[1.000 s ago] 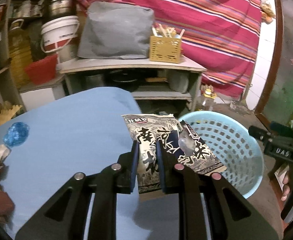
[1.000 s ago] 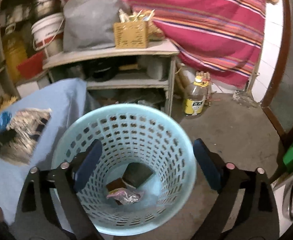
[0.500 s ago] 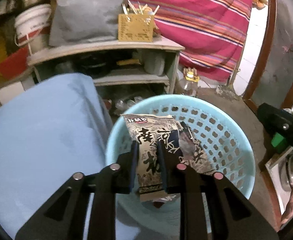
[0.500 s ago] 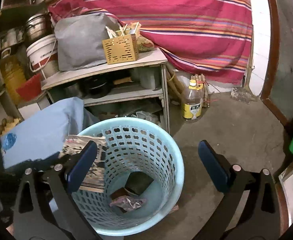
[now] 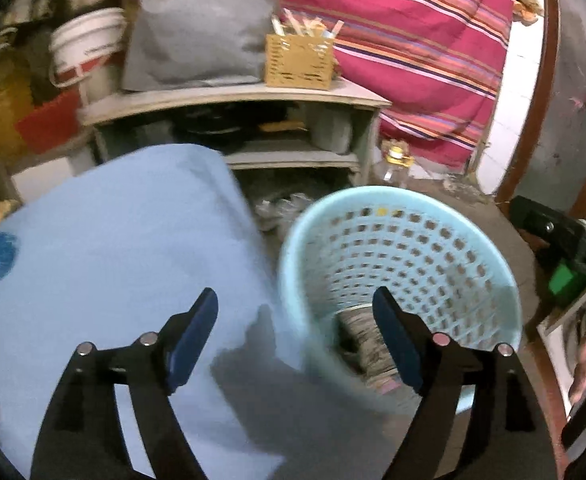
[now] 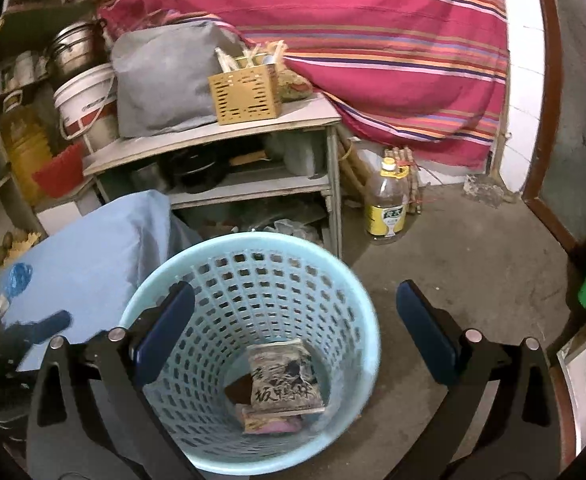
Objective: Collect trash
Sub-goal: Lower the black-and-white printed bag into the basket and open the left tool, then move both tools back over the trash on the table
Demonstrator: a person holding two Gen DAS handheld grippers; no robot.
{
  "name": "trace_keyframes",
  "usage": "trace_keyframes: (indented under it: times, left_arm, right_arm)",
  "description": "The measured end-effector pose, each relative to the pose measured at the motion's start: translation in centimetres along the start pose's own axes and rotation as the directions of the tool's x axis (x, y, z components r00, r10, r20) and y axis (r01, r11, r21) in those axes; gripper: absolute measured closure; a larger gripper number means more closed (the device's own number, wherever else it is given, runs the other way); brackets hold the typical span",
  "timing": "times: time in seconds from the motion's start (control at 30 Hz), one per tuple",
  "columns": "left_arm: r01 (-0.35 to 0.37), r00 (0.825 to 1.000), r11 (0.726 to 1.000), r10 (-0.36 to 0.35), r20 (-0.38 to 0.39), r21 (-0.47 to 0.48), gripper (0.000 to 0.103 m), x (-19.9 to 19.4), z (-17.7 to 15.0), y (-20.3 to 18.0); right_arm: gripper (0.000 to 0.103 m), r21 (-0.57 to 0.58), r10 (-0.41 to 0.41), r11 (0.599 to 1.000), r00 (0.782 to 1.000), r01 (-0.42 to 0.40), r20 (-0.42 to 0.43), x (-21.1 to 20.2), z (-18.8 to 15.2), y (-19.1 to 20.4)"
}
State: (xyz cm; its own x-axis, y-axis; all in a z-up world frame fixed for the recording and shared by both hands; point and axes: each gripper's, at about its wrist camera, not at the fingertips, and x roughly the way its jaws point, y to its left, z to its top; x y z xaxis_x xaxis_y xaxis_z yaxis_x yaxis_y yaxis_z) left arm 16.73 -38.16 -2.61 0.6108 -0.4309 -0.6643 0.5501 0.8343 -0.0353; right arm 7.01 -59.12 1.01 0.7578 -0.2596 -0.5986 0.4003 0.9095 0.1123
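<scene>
Since a second ago the snack packet has left my left gripper, whose jaws are opening with nothing between them; it lies on the basket floor. My right gripper hangs spread above the rim, bare concrete floor beside it.

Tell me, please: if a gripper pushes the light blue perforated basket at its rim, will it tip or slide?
The basket probably tips easily: it is tall, narrows toward the bottom and looks like thin perforated plastic. It seems light, holding only a printed snack packet and a few wrappers. On the rough floor a low push would more likely slide it.
</scene>
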Motion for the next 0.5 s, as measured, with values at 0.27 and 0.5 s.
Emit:
trace_keyframes:
  times: [0.27, 0.5]
  left_arm:
    - [-0.124, 0.990, 0.990, 0.129, 0.062, -0.070, 0.013, -7.0, -2.3, 9.6]
    - [-0.306, 0.948, 0.940, 0.316, 0.048, -0.149, 0.011, -13.3, -6.9, 21.0]
  right_arm:
    - [0.004, -0.096, 0.097, 0.990, 0.995, -0.099, -0.024, -0.2, -0.7, 6.7]
    - [0.004, -0.187, 0.163, 0.969, 0.987, -0.161, -0.004, -1.5, -1.2, 14.7]
